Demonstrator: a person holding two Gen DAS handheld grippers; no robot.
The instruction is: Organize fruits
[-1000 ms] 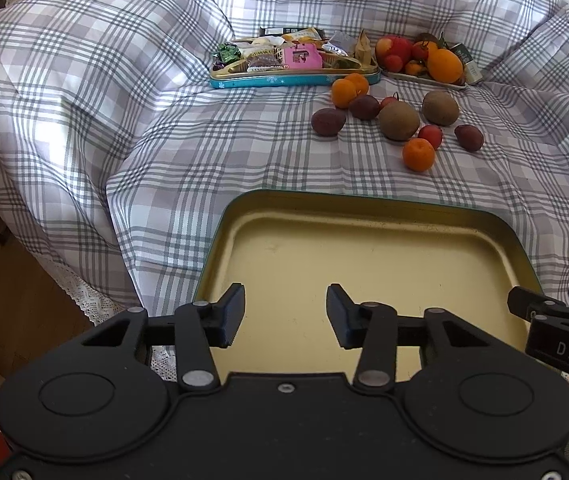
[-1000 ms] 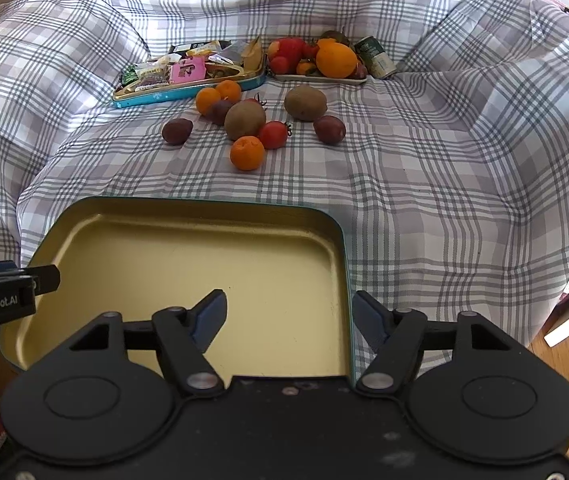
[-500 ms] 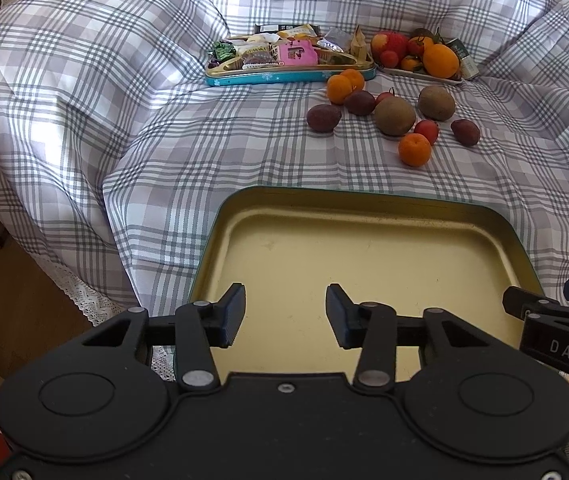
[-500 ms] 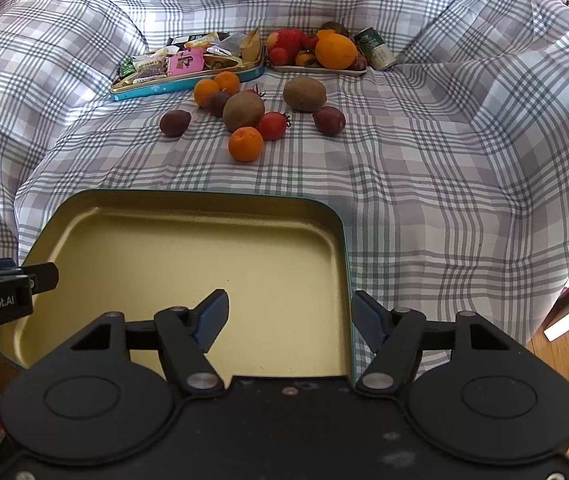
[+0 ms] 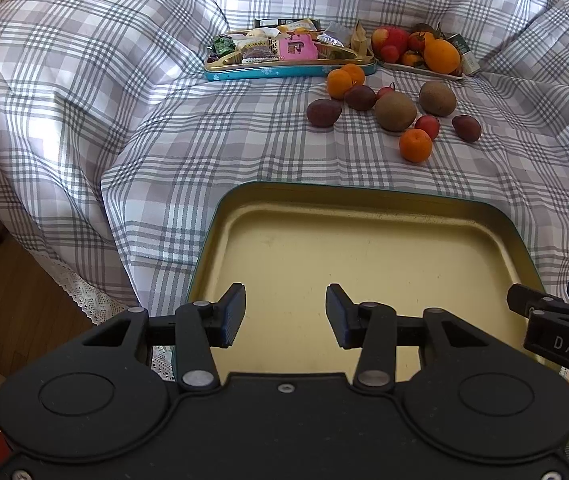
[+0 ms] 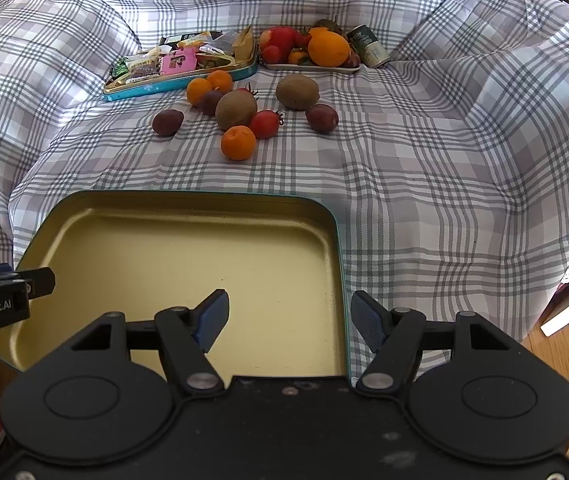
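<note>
An empty gold tray with a teal rim (image 5: 364,194) (image 6: 188,195) lies at the near edge of the checked cloth. Loose fruit lies beyond it: two kiwis (image 5: 395,111) (image 6: 236,109), small oranges (image 5: 415,145) (image 6: 238,142), dark plums (image 5: 323,112) (image 6: 167,122) and red tomatoes (image 6: 265,123). My left gripper (image 5: 285,316) is open and empty above the tray's near part. My right gripper (image 6: 289,321) is open and empty, its jaws either side of the tray's right rim.
A blue tin of wrapped snacks (image 5: 284,54) (image 6: 172,68) and a white plate of fruit (image 5: 420,50) (image 6: 312,50) stand at the back, with a small can (image 6: 368,51) beside the plate. Wood floor shows at left (image 5: 16,300) and right (image 6: 564,344).
Both views have shifted slightly, the fruit sitting a little higher and farther in frame. Both grippers stay open; the tray has not visibly moved.
</note>
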